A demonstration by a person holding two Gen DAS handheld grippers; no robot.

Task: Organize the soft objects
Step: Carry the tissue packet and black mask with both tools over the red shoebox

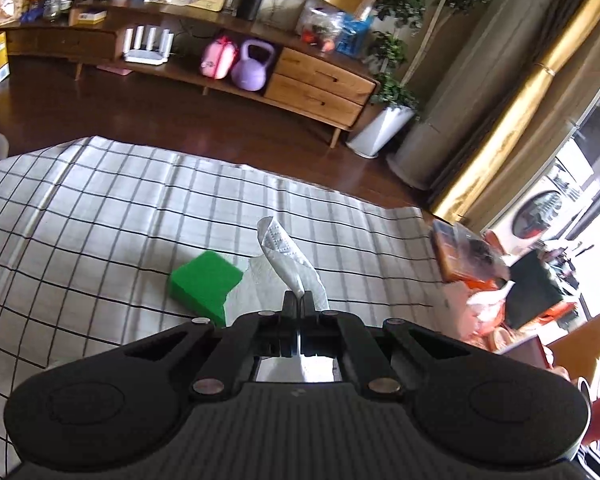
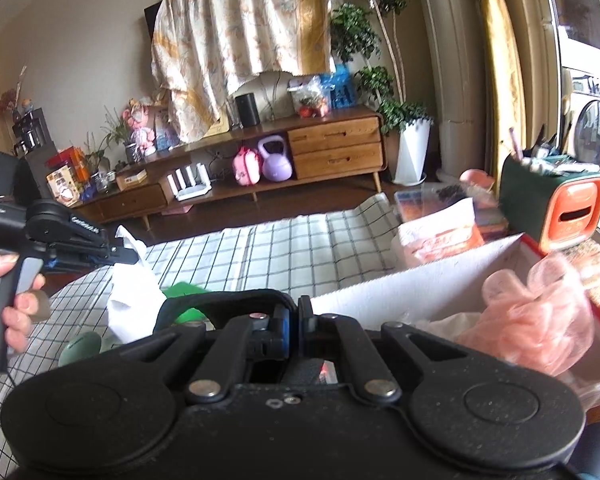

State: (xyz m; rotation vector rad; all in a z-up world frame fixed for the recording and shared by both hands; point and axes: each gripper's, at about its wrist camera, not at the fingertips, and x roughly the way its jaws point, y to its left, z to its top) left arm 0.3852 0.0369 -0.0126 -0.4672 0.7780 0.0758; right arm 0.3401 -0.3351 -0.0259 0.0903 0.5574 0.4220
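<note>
Above the checked tablecloth [image 1: 100, 208], a white tissue [image 1: 284, 252] is pinched between the closed fingers of the left gripper [image 1: 299, 298], with a green sponge [image 1: 204, 284] at its ten o'clock. The right gripper [image 2: 299, 308] is seen with fingers together, clamped on a black strap [image 2: 220, 300]; a pink mesh pouf [image 2: 540, 312] is held in the white box [image 2: 400, 284] at its three o'clock.

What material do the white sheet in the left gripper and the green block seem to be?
White sheet: likely tissue paper, matte, with embossed dots and soft creases, pinched by the left gripper. Green block: probably foam sponge, matte with flat faces and sharp edges.

Left gripper [image 1: 299, 298]: jaws closed, pinching white tissue [image 1: 278, 248]. Right gripper [image 2: 299, 310]: jaws closed on black strap [image 2: 220, 300] toward 9 o'clock. Left hand [image 2: 10, 304]: wrapped round handle.
</note>
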